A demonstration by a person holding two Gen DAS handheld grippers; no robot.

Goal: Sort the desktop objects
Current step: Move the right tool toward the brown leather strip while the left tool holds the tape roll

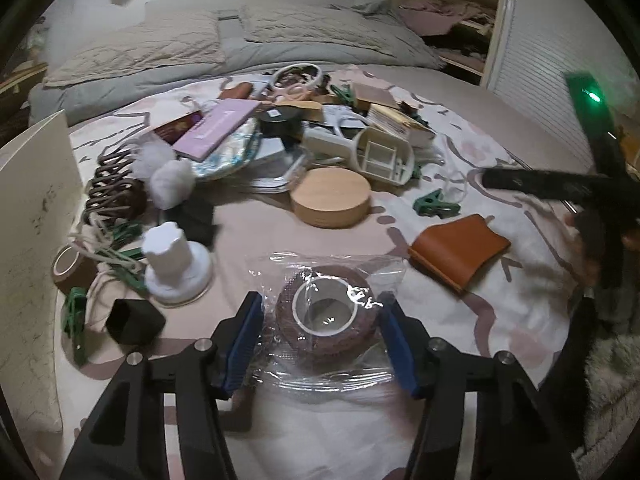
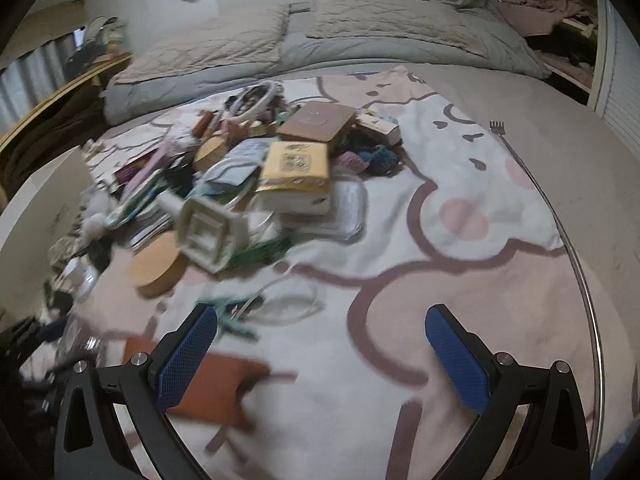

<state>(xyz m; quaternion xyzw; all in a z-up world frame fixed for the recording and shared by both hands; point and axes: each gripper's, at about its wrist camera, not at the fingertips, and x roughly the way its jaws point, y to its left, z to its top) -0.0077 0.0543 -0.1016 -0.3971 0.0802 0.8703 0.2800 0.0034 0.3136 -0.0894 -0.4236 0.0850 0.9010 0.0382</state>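
A roll of brown tape sealed in a clear plastic bag (image 1: 326,320) lies on the patterned blanket (image 1: 248,236), low in the left wrist view. My left gripper (image 1: 320,302) is shut on it, one blue pad against each side of the crinkled bag. My right gripper (image 2: 320,314) hangs open over bare blanket (image 2: 460,216), with nothing between its fingers. An orange leather wallet (image 2: 224,388) lies under its left finger and also shows in the left wrist view (image 1: 460,250). A jumbled pile of small objects (image 2: 280,168) covers the middle of the bed.
A round wooden box (image 1: 330,196), a green clip (image 1: 434,204), a white figure (image 1: 176,264), a black cube (image 1: 134,322) and another brown tape roll (image 1: 70,270) lie nearby. A pale cardboard wall (image 1: 32,220) stands at the left. A thin metal rod (image 2: 560,224) curves along the blanket's right side.
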